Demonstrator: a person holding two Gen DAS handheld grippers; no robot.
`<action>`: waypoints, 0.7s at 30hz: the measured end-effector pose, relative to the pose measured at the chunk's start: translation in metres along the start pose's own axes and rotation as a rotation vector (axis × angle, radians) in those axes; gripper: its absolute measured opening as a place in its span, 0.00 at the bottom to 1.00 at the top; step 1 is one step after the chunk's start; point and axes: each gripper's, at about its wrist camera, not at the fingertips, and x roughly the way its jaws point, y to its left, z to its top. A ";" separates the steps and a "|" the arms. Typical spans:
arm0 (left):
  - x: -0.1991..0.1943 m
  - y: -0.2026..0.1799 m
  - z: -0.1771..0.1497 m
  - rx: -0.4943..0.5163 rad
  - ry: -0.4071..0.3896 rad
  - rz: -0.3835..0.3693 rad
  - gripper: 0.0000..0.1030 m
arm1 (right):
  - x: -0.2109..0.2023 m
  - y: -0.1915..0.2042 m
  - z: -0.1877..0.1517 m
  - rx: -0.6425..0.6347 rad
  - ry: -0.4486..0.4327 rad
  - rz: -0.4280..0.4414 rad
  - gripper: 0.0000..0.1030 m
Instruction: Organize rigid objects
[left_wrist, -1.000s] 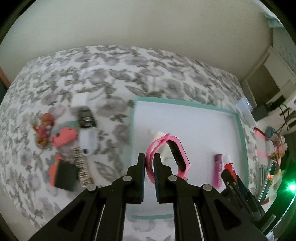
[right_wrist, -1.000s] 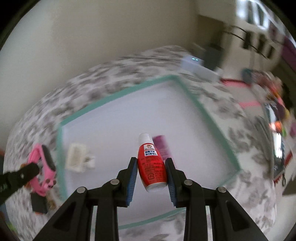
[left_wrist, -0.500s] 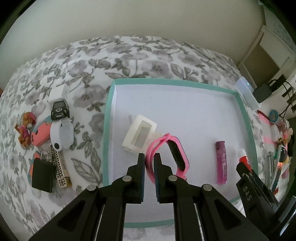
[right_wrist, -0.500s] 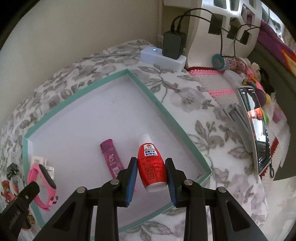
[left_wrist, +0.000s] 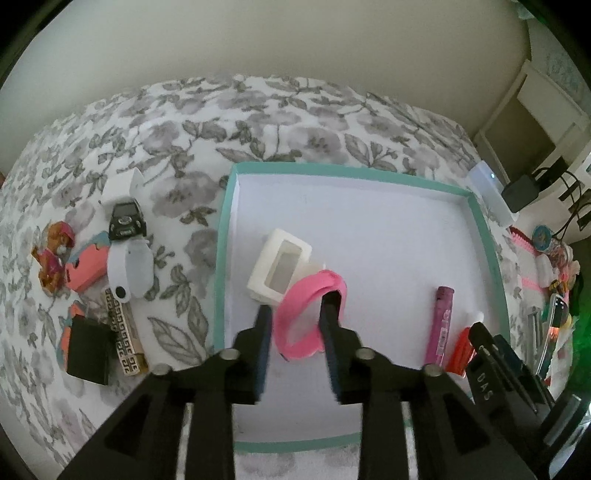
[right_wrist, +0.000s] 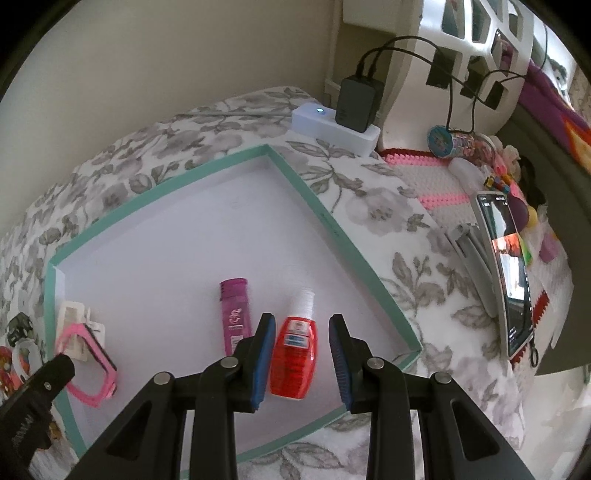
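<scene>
A teal-rimmed white tray (left_wrist: 222, 258) (right_wrist: 332, 225) lies on the floral bedspread. My left gripper (left_wrist: 297, 306) is open, its jaws astride a pink wristband (left_wrist: 295, 321) that rests in the tray against a cream rectangular frame (left_wrist: 279, 264). My right gripper (right_wrist: 301, 325) is open around a red bottle with a white cap (right_wrist: 294, 352) lying on the tray floor. A purple lighter (right_wrist: 235, 314) (left_wrist: 439, 321) lies beside the bottle. The wristband also shows in the right wrist view (right_wrist: 88, 363).
Left of the tray lie a toy pup (left_wrist: 51, 254), a coral piece (left_wrist: 86, 267), a black toy car (left_wrist: 125, 218), a white watch band (left_wrist: 129, 266), a patterned lighter (left_wrist: 123, 332) and a black plug (left_wrist: 88, 349). A white power strip (right_wrist: 334, 123) and a phone (right_wrist: 508, 273) sit to the right.
Both grippers have opened. The pink wristband and the red bottle, held before, now rest in the tray. Both grippers came lower over the tray.
</scene>
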 end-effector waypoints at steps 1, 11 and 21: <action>-0.001 0.001 0.001 -0.002 -0.003 0.000 0.34 | 0.000 0.000 0.000 -0.001 0.000 0.001 0.31; -0.010 0.021 0.005 -0.056 -0.045 0.073 0.74 | 0.000 0.007 -0.001 -0.021 -0.001 0.038 0.32; -0.003 0.045 0.005 -0.126 -0.033 0.148 0.78 | 0.000 0.020 -0.005 -0.066 -0.004 0.081 0.59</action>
